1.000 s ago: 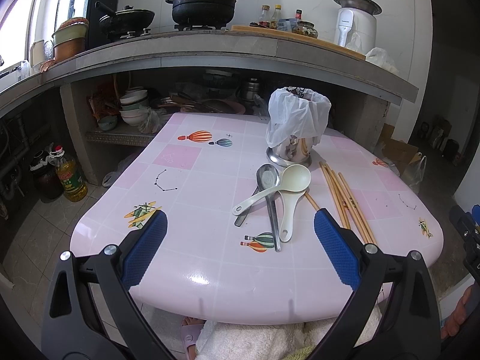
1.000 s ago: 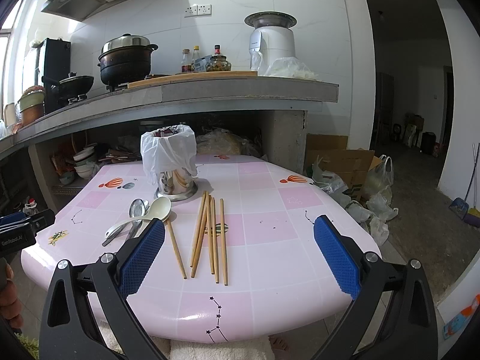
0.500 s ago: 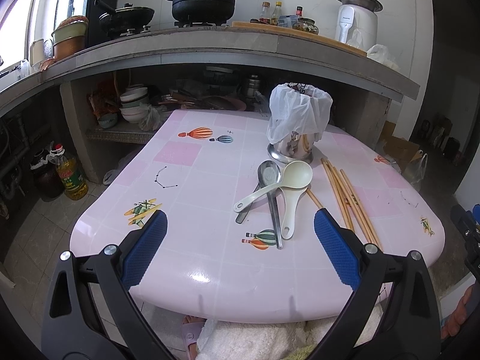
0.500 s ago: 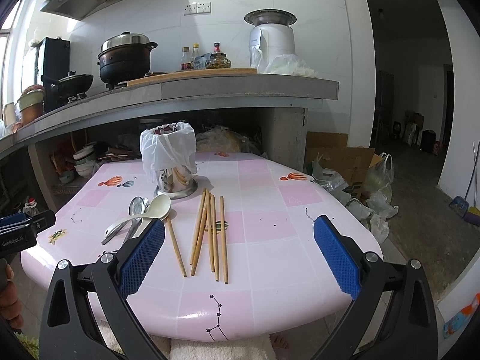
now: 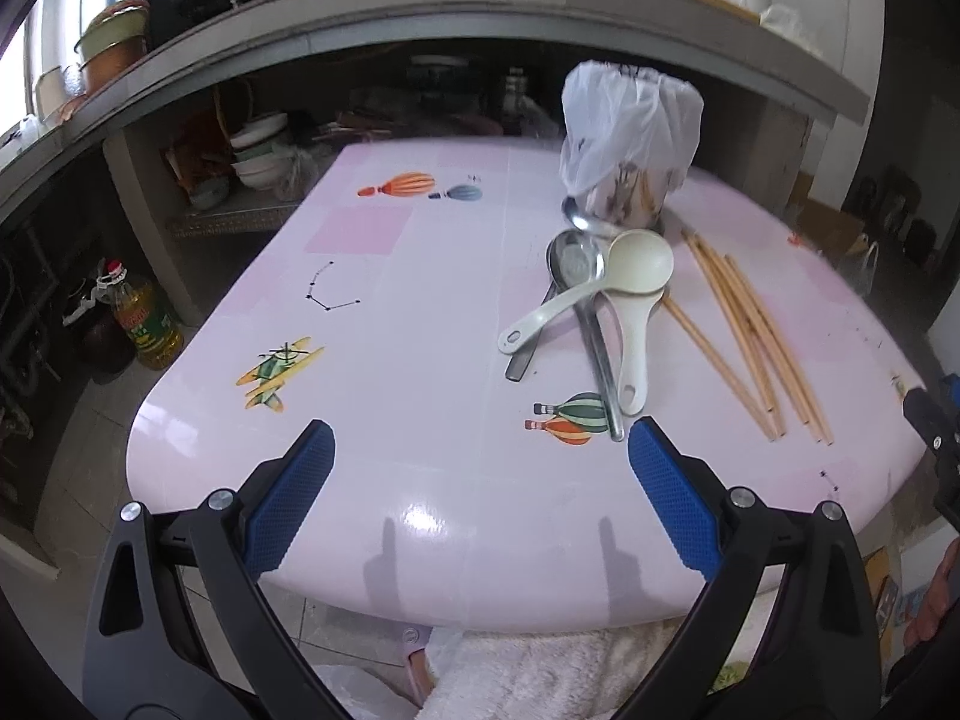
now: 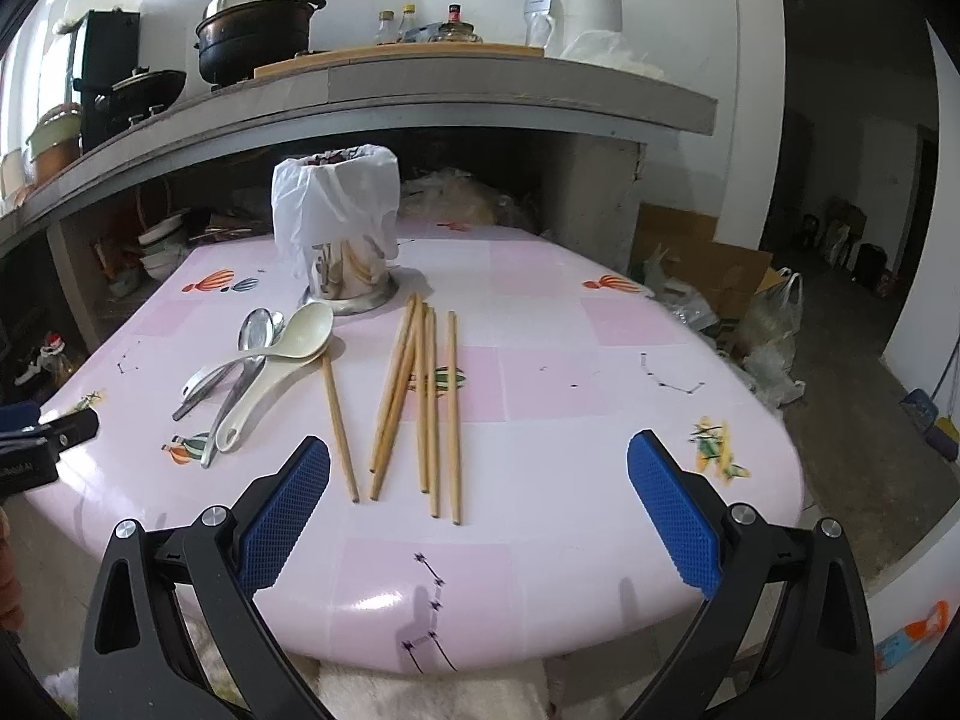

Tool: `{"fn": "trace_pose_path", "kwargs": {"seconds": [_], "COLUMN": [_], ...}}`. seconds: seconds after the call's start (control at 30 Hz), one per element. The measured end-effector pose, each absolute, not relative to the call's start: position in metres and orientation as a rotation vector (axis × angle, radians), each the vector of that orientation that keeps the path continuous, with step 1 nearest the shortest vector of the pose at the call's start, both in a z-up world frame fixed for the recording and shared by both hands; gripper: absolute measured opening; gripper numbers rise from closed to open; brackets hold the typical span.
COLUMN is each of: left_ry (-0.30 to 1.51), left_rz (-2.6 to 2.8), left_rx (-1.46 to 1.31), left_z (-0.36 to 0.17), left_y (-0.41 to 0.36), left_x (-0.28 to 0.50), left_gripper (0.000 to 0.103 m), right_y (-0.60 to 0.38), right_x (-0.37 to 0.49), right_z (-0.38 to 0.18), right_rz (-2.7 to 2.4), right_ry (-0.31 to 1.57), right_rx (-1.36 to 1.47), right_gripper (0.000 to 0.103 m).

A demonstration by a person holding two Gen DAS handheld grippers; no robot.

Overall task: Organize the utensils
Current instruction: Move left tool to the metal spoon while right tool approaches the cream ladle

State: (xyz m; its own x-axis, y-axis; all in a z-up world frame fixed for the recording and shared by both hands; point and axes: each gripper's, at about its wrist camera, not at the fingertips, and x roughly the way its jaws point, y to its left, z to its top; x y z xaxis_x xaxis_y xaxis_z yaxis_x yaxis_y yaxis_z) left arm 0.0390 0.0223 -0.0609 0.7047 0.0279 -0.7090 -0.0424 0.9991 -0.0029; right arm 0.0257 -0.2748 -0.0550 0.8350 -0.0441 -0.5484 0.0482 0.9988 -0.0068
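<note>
Cream plastic spoons (image 5: pixel 636 276) and metal spoons (image 5: pixel 576 264) lie crossed on the pink table (image 5: pixel 390 360), also in the right wrist view (image 6: pixel 288 342). Several wooden chopsticks (image 5: pixel 750 330) lie beside them, fanned out in the right wrist view (image 6: pixel 420 396). A metal utensil holder draped in a white plastic bag (image 5: pixel 630 150) stands behind them (image 6: pixel 336 210). My left gripper (image 5: pixel 480 480) is open and empty over the table's near edge. My right gripper (image 6: pixel 480 492) is open and empty, short of the chopstick ends.
A concrete counter (image 6: pixel 480 90) with pots and bottles overhangs the table's far side. Bowls sit on a low shelf (image 5: pixel 252 150). An oil bottle (image 5: pixel 144 318) stands on the floor at left. Boxes and bags (image 6: pixel 750 300) lie right of the table.
Both grippers have moved forward and tilted down toward the table; the spoons and chopsticks now look closer. Nothing on the table has moved.
</note>
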Motion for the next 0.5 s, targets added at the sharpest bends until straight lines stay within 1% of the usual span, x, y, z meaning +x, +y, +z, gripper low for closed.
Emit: {"fn": "trace_pose_path", "kwargs": {"seconds": [0.33,0.5], "left_ry": [0.753,0.728], "left_rz": [0.028,0.004], "left_rx": [0.017,0.023], "left_z": [-0.057,-0.056], "left_y": [0.013,0.010], "left_x": [0.075,0.092], "left_gripper": [0.095,0.095], "right_y": [-0.271,-0.264], "right_x": [0.077,0.113], "right_z": [-0.043,-0.034], "right_rz": [0.064,0.145], "right_ry": [0.527,0.545], "right_rx": [0.025,0.069], "right_gripper": [0.097,0.097]}}
